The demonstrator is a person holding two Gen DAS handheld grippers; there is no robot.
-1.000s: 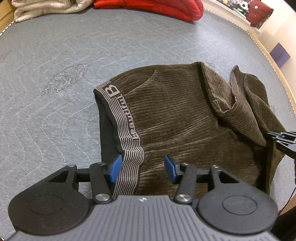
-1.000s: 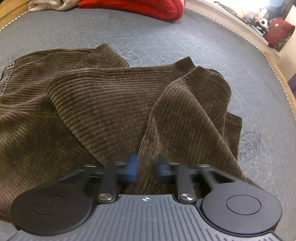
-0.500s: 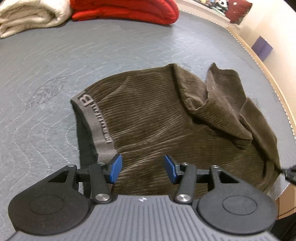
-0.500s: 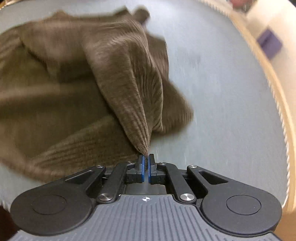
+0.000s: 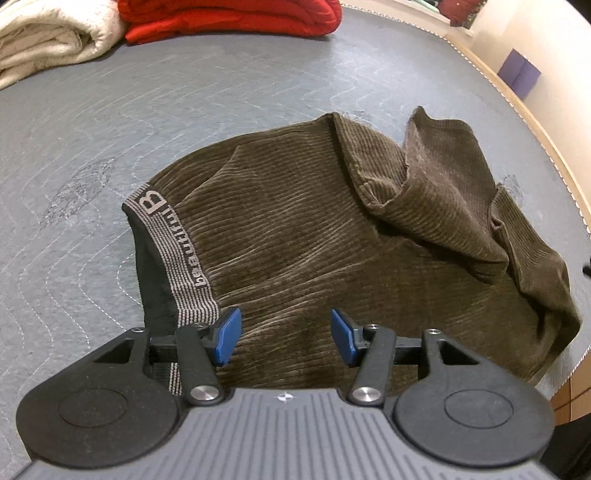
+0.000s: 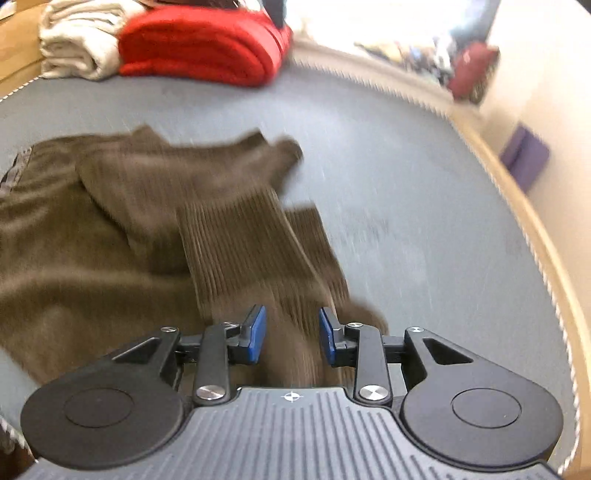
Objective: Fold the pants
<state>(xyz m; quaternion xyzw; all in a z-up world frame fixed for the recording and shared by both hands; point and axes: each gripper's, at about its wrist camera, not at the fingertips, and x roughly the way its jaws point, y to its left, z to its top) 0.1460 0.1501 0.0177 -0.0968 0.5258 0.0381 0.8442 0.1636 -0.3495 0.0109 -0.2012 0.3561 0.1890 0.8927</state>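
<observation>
Brown corduroy pants lie bunched on the grey quilted bed surface, with the striped grey waistband at the left and rumpled legs at the right. My left gripper is open and empty over the near edge of the pants, beside the waistband. In the right wrist view the pants are blurred. My right gripper is open, with a fold of the leg lying between and below its pads.
A folded red blanket and a folded cream blanket lie at the far edge, also in the right wrist view. The bed's wooden rim curves along the right. A purple box sits beyond it.
My right gripper was shut on a pant leg, lifting it; it has opened and the leg has dropped onto the bed. My left gripper stayed open and drew back slightly.
</observation>
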